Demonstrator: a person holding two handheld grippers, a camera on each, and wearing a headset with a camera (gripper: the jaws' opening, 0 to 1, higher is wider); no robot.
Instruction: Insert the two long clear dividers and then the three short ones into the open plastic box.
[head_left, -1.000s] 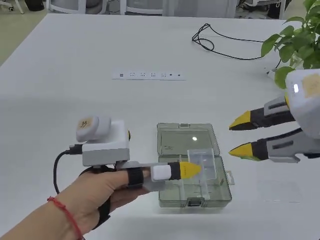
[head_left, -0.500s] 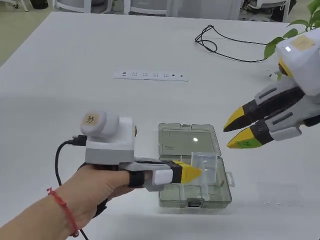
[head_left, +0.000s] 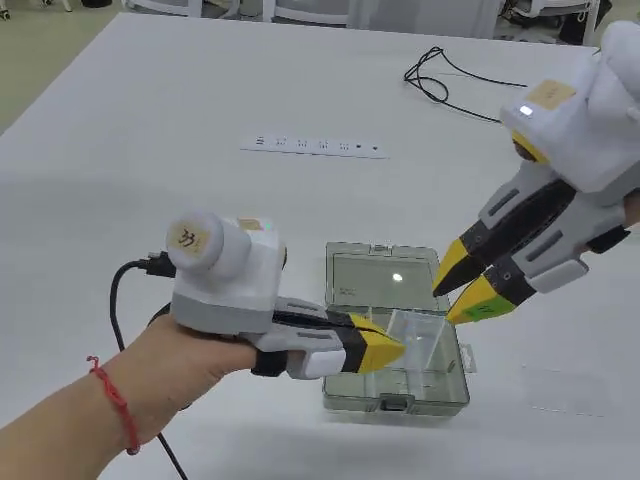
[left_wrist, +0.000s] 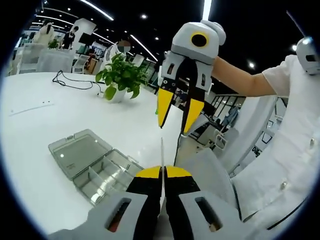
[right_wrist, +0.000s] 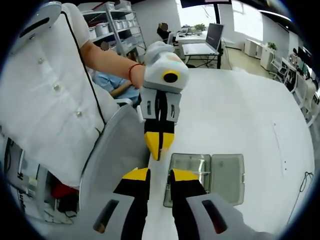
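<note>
One clear divider (head_left: 420, 335) is pinched in the left gripper (head_left: 385, 350) just above the open box (head_left: 350, 396); the right gripper (head_left: 456, 298) hangs near, jaws spread; next, I'd guess, square it up and press down

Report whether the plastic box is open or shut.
Open: the lid lies folded back flat on the table behind the box, whose compartments are exposed.

A clear divider (head_left: 420, 338) stands upright over the open box (head_left: 372, 282).
</note>
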